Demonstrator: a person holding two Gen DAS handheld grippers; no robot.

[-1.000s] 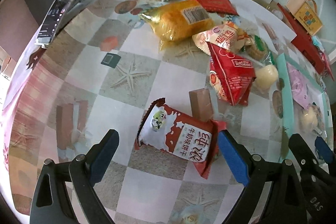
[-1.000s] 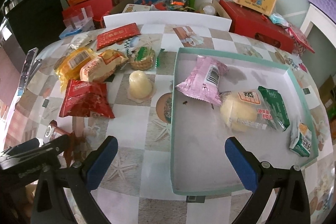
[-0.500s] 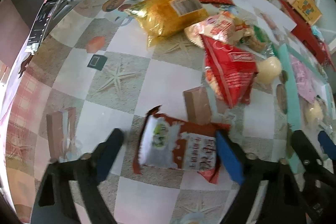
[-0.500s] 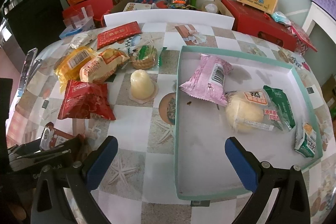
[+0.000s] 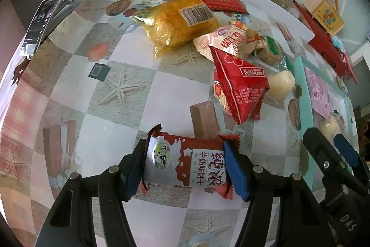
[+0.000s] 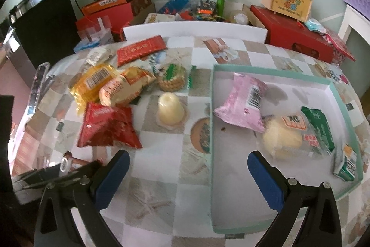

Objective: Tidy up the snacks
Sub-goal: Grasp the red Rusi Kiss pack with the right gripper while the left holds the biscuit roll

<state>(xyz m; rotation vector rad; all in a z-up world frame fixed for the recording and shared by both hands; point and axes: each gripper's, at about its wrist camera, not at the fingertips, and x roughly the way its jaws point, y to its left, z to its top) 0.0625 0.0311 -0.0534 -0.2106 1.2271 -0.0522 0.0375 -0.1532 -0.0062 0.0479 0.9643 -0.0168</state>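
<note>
Checkered cloth covered the tabletop (image 5: 120, 89), loose snacks heaped toward its far side. The left tongs (image 5: 185, 168) had just been closing and now bracketed a milk biscuit packet (image 5: 185, 166) lying flat, blue pads apparently pressing both crimped ends. Gripped by those soft seams, the packet could buckle or slip out on the lift. The right tongs (image 6: 188, 177) hung spread and empty near the teal tray (image 6: 211, 122), where several snacks already lay.

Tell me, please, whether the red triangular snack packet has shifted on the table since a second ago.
No. The red triangular packet still lies beside the pale jelly cup, just outside the tray.
</note>
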